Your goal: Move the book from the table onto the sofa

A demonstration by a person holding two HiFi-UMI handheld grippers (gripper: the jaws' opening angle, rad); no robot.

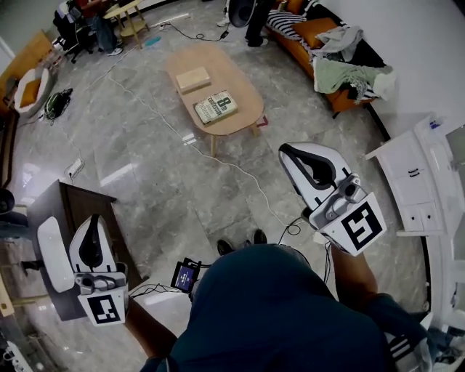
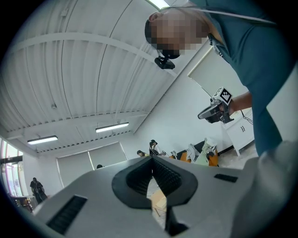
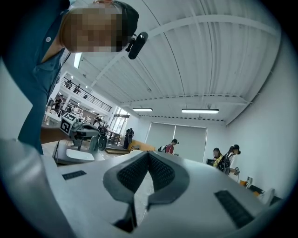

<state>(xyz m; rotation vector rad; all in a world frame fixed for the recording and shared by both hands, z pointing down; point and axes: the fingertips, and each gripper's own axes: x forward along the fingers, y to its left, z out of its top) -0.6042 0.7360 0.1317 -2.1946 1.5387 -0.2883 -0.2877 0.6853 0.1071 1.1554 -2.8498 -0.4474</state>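
Observation:
The book (image 1: 216, 107), pale with a large dark figure on its cover, lies on the oval wooden coffee table (image 1: 243, 87) far ahead of me, next to a flat tan box (image 1: 193, 78). The orange sofa (image 1: 311, 33), heaped with clothes, stands behind the table at the upper right. My left gripper (image 1: 93, 218) is held low at the left, shut and empty. My right gripper (image 1: 286, 150) is raised at the right, also shut with nothing in it. In the left gripper view the closed jaws (image 2: 151, 159) point level toward the distant sofa (image 2: 212, 161). The right gripper (image 3: 148, 153) faces the room's far wall.
A dark side table (image 1: 76, 204) bearing a white oblong object (image 1: 54, 253) stands by my left gripper. A white cabinet (image 1: 421, 182) lines the right wall. Cables (image 1: 240, 171) trail across the marble floor between me and the coffee table. People and chairs (image 1: 102, 22) are at the back.

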